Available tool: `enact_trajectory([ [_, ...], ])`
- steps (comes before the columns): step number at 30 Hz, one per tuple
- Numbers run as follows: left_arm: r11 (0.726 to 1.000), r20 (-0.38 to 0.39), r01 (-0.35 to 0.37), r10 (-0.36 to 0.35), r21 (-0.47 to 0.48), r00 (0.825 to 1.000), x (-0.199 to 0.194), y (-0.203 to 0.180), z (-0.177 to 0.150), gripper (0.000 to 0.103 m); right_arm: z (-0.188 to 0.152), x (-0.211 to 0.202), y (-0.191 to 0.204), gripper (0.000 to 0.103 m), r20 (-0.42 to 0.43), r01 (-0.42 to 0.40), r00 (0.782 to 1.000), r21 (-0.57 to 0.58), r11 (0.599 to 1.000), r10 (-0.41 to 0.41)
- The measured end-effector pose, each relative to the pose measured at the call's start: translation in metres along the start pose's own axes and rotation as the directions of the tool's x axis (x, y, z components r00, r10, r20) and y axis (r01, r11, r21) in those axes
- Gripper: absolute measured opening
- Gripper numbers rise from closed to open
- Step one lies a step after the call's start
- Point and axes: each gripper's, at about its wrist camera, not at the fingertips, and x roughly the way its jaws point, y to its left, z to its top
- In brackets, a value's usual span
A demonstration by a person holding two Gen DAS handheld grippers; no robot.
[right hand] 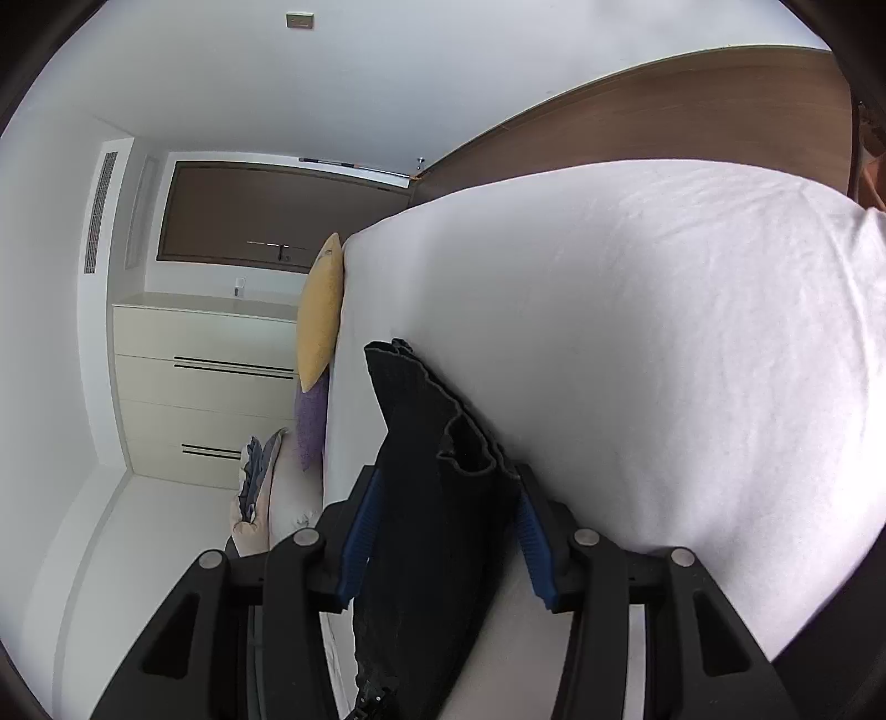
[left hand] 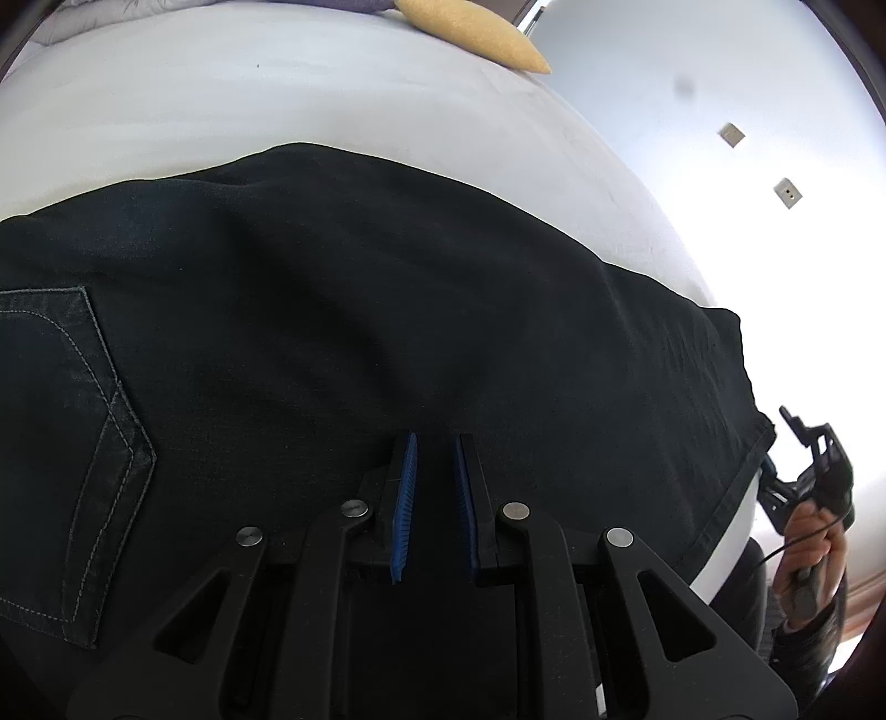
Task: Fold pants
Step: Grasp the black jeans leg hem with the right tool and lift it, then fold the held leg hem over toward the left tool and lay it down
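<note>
Dark denim pants (left hand: 354, 310) lie spread across the white bed (left hand: 221, 111), with a stitched back pocket (left hand: 66, 432) at the left. My left gripper (left hand: 434, 443) hovers over the pants near their front edge, its blue pads a narrow gap apart with nothing between them. My right gripper (right hand: 446, 487) has its jaws wide apart around the hem end of the pants (right hand: 432, 443); the cloth stands between the pads, and neither pad presses it. The right gripper also shows in the left wrist view (left hand: 797, 471), held in a hand by the hem.
A yellow pillow (left hand: 476, 33) lies at the far side of the bed, with a purple cushion (right hand: 311, 426) beside it. A white chest of drawers (right hand: 205, 387) stands by the wall. A wooden headboard (right hand: 664, 116) runs beyond the mattress (right hand: 664, 332).
</note>
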Motion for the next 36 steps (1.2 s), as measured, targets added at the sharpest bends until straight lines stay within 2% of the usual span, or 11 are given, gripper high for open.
enact_trajectory([
  [4, 1.000, 0.009, 0.011, -0.011, -0.002, 1.000, 0.013, 0.003, -0.004, 0.014, 0.004, 0.010, 0.006, 0.048, -0.006, 0.001, 1.000, -0.004, 1.000, -0.001],
  [6, 1.000, 0.013, 0.024, -0.024, -0.011, 1.000, 0.008, 0.009, -0.005, 0.014, 0.007, 0.016, 0.004, 0.037, -0.006, 0.013, 1.000, -0.001, 1.000, -0.013],
  [8, 0.999, 0.019, 0.034, -0.034, -0.015, 0.999, 0.007, 0.010, -0.007, 0.014, 0.010, 0.025, 0.002, 0.014, -0.012, 0.025, 1.000, -0.003, 1.000, -0.025],
  [17, 0.998, 0.041, 0.063, -0.062, -0.017, 0.997, -0.006, 0.028, -0.016, 0.012, 0.004, 0.019, 0.016, 0.011, 0.013, 0.097, 0.995, -0.109, 0.989, -0.096],
  [21, 0.997, 0.048, 0.071, -0.070, -0.020, 0.996, -0.008, 0.031, -0.019, 0.012, -0.020, 0.021, 0.057, 0.011, 0.013, 0.130, 0.991, -0.299, 0.945, -0.132],
  [24, 0.996, 0.049, 0.081, -0.080, -0.032, 0.996, -0.009, 0.033, -0.020, 0.012, -0.062, 0.030, 0.100, 0.011, 0.001, 0.140, 0.987, -0.524, 0.840, -0.164],
  [28, 0.993, 0.053, 0.086, -0.082, -0.084, 0.995, -0.019, 0.032, -0.019, 0.012, -0.153, 0.050, 0.139, 0.011, 0.002, 0.135, 0.972, -0.821, 0.555, -0.234],
  [30, 0.983, 0.057, 0.154, -0.149, -0.099, 0.987, -0.023, 0.022, -0.017, 0.013, -0.196, 0.072, 0.133, 0.011, 0.029, 0.152, 0.953, -0.906, 0.396, -0.301],
  [33, 0.959, 0.053, 0.263, -0.258, -0.109, 0.965, -0.020, 0.000, -0.015, 0.014, -0.225, 0.101, 0.106, 0.011, 0.093, 0.208, 0.910, -0.946, 0.250, -0.405],
  [34, 0.950, 0.043, 0.290, -0.287, -0.117, 0.957, -0.016, -0.006, -0.014, 0.015, -0.229, 0.100, 0.100, 0.011, 0.116, 0.216, 0.910, -0.952, 0.216, -0.398],
  [36, 0.940, 0.007, 0.314, -0.316, -0.136, 0.949, -0.002, -0.015, -0.014, 0.040, -0.241, 0.096, 0.098, 0.011, 0.174, 0.230, 0.911, -0.967, 0.111, -0.374],
])
